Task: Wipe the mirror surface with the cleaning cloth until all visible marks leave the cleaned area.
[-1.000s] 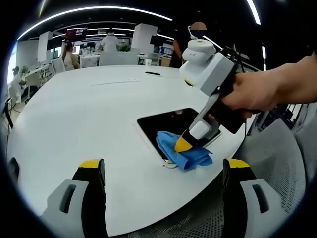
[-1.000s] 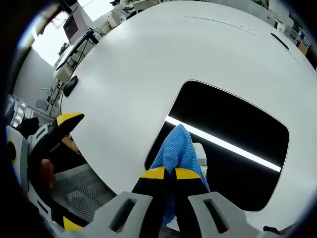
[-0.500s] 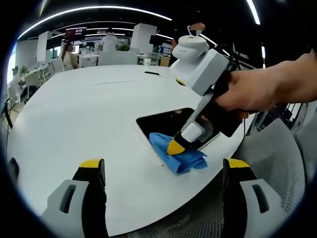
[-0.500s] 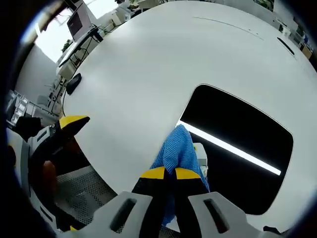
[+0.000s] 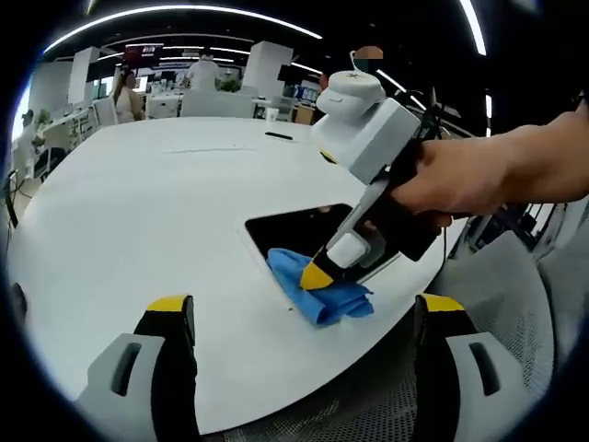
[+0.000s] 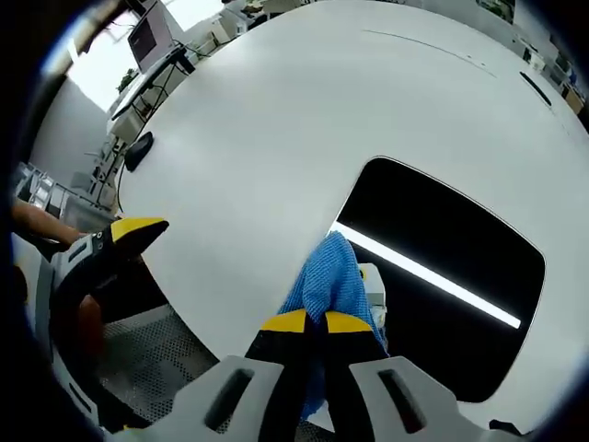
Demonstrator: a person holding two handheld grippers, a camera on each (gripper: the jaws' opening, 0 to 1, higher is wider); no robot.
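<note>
A dark rectangular mirror (image 6: 451, 249) lies flat on the white round table (image 6: 276, 129), reflecting a bright ceiling strip. My right gripper (image 6: 306, 322) is shut on a blue cleaning cloth (image 6: 329, 276), which is pressed on the mirror's near left edge. In the left gripper view the mirror (image 5: 299, 228) sits near the table's right edge, with the cloth (image 5: 317, 287) bunched at its front corner under the right gripper (image 5: 315, 274), held by a hand. My left gripper (image 5: 304, 318) hovers open over the table's near edge, nothing between its jaws.
A mesh chair seat (image 5: 497, 304) stands to the right of the table. A black pen-like object (image 5: 283, 136) lies at the far side of the table. People and desks (image 5: 202, 78) are in the background. A dark mouse-like object (image 6: 139, 149) lies beyond the table edge.
The right gripper has dragged the cloth leftward toward the mirror's front corner. The left gripper's view has shifted slightly.
</note>
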